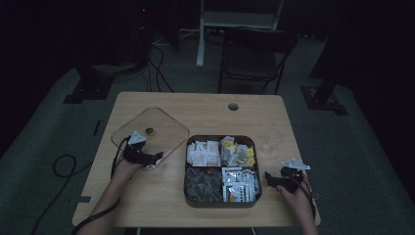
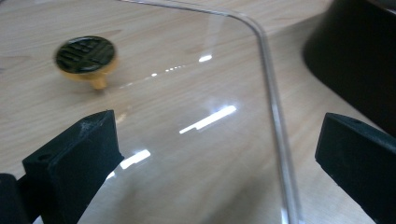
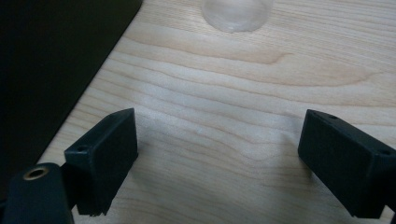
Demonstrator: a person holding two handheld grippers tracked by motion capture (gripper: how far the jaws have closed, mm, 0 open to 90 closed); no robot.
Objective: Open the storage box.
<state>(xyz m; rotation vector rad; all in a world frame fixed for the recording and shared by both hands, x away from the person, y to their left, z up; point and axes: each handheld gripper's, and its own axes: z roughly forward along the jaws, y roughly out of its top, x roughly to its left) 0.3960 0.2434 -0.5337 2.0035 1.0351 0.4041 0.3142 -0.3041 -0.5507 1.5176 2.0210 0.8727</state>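
Note:
A clear glass lid (image 1: 161,125) with a round wooden knob (image 1: 150,131) lies on the left of the wooden table (image 1: 205,103). My left gripper (image 1: 152,158) is open at the lid's near right corner. In the left gripper view the lid (image 2: 201,140) and its rim pass between the wide jaws, which do not touch it, and the knob (image 2: 85,56) is beyond. A dark four-compartment box (image 1: 220,137) of packets sits mid-table. My right gripper (image 1: 272,179) is open over bare wood to the right of the box, with nothing between its jaws (image 3: 219,144).
A small clear cup (image 1: 270,138) stands right of the box, ahead of the right gripper; it is seen as the cup (image 3: 237,13) in the right gripper view. The box's dark wall (image 2: 355,56) lies close to the lid's right. A chair (image 1: 254,54) stands beyond the table.

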